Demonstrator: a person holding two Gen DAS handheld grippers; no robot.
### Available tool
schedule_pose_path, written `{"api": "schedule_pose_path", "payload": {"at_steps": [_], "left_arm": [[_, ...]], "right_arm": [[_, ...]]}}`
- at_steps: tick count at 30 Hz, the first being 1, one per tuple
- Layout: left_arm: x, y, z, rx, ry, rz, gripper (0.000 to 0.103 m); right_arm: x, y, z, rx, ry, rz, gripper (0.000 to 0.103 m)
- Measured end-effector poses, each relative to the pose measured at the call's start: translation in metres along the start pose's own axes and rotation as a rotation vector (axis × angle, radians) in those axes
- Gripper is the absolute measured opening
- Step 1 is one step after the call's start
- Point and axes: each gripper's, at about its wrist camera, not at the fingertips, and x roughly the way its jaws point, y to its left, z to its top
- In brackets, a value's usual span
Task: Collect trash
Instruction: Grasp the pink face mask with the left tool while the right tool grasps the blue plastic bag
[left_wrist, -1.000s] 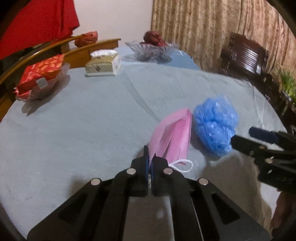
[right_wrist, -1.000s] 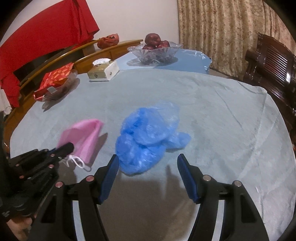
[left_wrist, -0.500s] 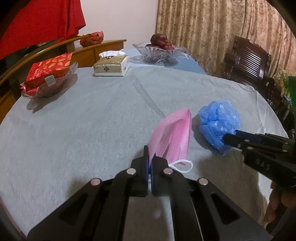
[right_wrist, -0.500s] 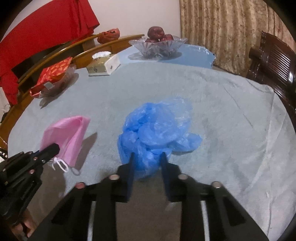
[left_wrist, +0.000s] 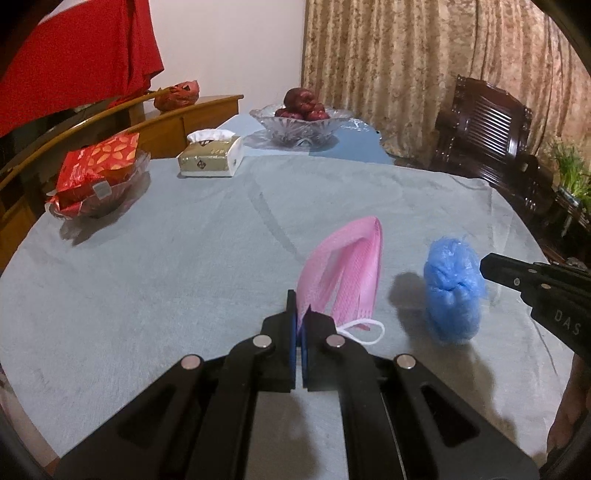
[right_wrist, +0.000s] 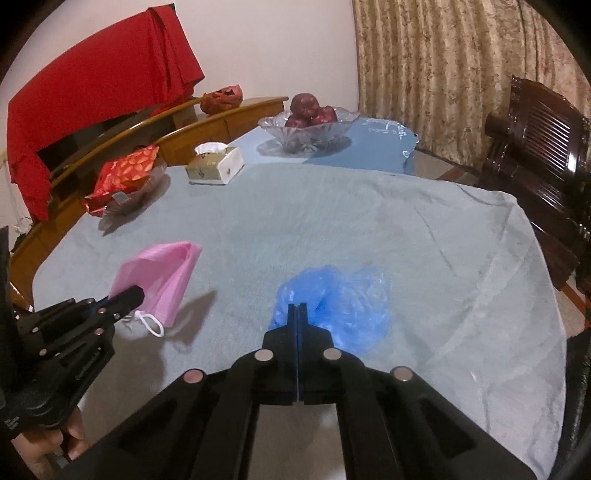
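A pink face mask (left_wrist: 347, 273) with a white ear loop hangs above the grey tablecloth, pinched at its near end by my left gripper (left_wrist: 300, 314), which is shut on it. From the right wrist view the mask (right_wrist: 162, 273) hangs off the left gripper (right_wrist: 129, 295) with its shadow on the cloth. A crumpled blue plastic bag (right_wrist: 340, 299) is held at its near edge by my right gripper (right_wrist: 297, 308), shut on it. In the left wrist view the blue bag (left_wrist: 452, 288) hangs from the right gripper (left_wrist: 487, 264), clear of the cloth.
On the table's far side stand a glass bowl of red fruit (left_wrist: 299, 118), a tissue box (left_wrist: 210, 155) and a dish with a red packet (left_wrist: 99, 173). A dark wooden chair (left_wrist: 484, 133) stands at the right. The grey tablecloth (right_wrist: 369, 221) covers the table.
The right gripper closed on the blue bag. Both grippers then rose, lifting the bag and the pink mask off the cloth.
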Motion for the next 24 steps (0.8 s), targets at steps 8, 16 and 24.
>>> {"api": "schedule_pose_path", "payload": {"at_steps": [8, 16, 24], "left_arm": [[-0.005, -0.005, -0.014, -0.018, 0.002, 0.005, 0.001], [0.017, 0.007, -0.023, -0.041, 0.031, 0.015, 0.002], [0.032, 0.007, -0.026, -0.034, 0.060, 0.000, 0.002]], "right_arm": [[-0.001, -0.017, -0.020, 0.036, 0.014, 0.012, 0.049], [0.033, -0.011, -0.029, 0.036, 0.050, 0.005, 0.060], [0.052, -0.011, -0.030, 0.026, 0.094, 0.039, 0.020]]}}
